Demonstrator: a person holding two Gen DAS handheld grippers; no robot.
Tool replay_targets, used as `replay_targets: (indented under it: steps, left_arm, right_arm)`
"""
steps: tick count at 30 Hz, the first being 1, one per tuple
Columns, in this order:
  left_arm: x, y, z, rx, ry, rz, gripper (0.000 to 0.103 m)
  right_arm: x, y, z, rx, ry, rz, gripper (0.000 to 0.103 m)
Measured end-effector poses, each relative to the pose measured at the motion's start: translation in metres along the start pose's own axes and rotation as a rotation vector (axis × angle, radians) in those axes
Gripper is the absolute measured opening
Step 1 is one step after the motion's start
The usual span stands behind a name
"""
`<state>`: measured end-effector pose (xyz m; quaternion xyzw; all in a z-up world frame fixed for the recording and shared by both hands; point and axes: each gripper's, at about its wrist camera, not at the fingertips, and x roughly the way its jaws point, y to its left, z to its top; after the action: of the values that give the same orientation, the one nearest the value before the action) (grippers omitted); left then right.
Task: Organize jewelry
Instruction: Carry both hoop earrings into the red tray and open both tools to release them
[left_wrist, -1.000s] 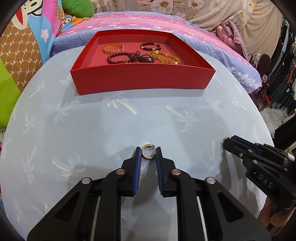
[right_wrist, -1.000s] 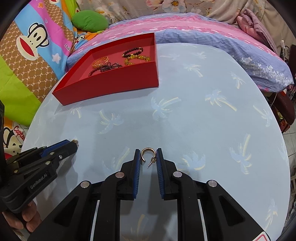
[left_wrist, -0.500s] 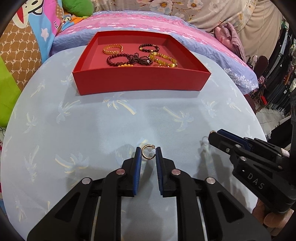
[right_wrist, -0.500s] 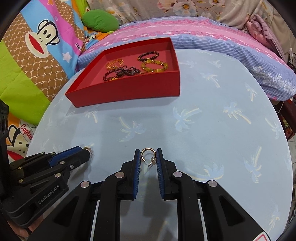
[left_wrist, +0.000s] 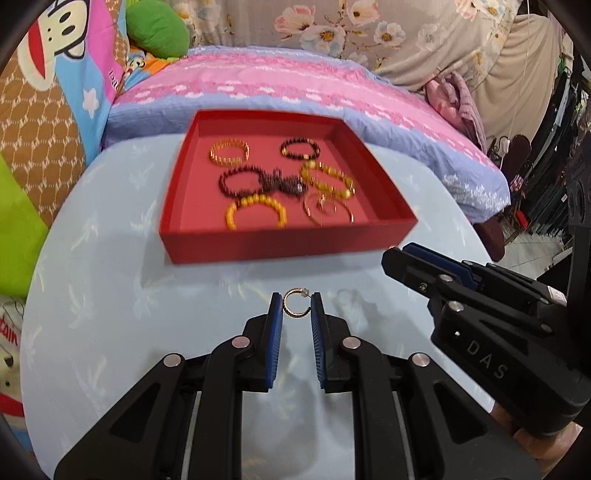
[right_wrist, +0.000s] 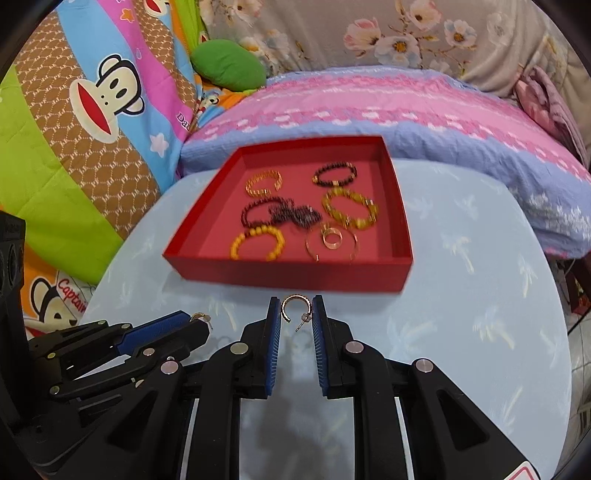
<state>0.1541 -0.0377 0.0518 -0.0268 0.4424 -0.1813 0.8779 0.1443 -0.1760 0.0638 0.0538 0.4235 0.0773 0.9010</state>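
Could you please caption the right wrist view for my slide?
Right gripper holds a gold hoop earring above the blue table, facing a red tray of bracelets.

Red tray (left_wrist: 288, 245), pale blue palm-print tablecloth (left_wrist: 110, 295), gold hoop earring (left_wrist: 295, 307), pink-and-lilac bedding (left_wrist: 295, 85)

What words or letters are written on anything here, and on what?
"DAS": on the side of the right claw, seen from the left wrist.
"Captai", cut off: on the cartoon monkey blanket, lower left of the right wrist view.
"Da", cut off: on the same blanket, beside the pink quilt.
Red letters at the left edge of the left wrist view: cut off, unreadable.
The left claw's side lettering is out of view.
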Motion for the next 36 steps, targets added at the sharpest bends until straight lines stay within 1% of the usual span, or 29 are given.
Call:
replay_targets:
  steps: [5, 8, 9, 12, 16, 20, 26, 32, 36]
  left_arm:
    - [0.004, 0.007, 0.046, 0.012, -0.061, 0.011, 0.015]
    - [0.013, 0.014, 0.073, 0.019, -0.086, 0.014, 0.015]
    - [0.017, 0.016, 0.083, 0.02, -0.092, 0.027, 0.015]
    - [0.036, 0.026, 0.108, 0.019, -0.093, 0.029, 0.015]
    - [0.061, 0.038, 0.131, 0.012, -0.078, 0.016, 0.015]
    - [0.085, 0.049, 0.145, 0.008, -0.053, 0.02, 0.015]
    - [0.112, 0.058, 0.151, -0.002, -0.018, 0.037, 0.015]
    - [0.123, 0.064, 0.153, -0.01, -0.006, 0.052, 0.015]
    - [0.124, 0.063, 0.152, -0.012, -0.003, 0.062, 0.015]
  right_arm:
    - [0.011, 0.005, 0.04, -0.02, -0.04, 0.011, 0.016]
    - [0.027, 0.009, 0.067, -0.041, -0.057, 0.0, 0.017]
    - [0.031, 0.009, 0.073, -0.044, -0.061, -0.007, 0.017]
    - [0.05, 0.005, 0.094, -0.029, -0.057, -0.009, 0.017]
    - [0.08, -0.002, 0.116, -0.006, -0.032, -0.009, 0.017]
    - [0.106, -0.01, 0.128, 0.02, -0.004, -0.008, 0.017]
    - [0.141, -0.016, 0.135, 0.044, 0.057, 0.01, 0.017]
    - [0.151, -0.013, 0.137, 0.019, 0.081, 0.01, 0.018]
    - [0.15, -0.011, 0.136, 0.01, 0.076, -0.006, 0.019]
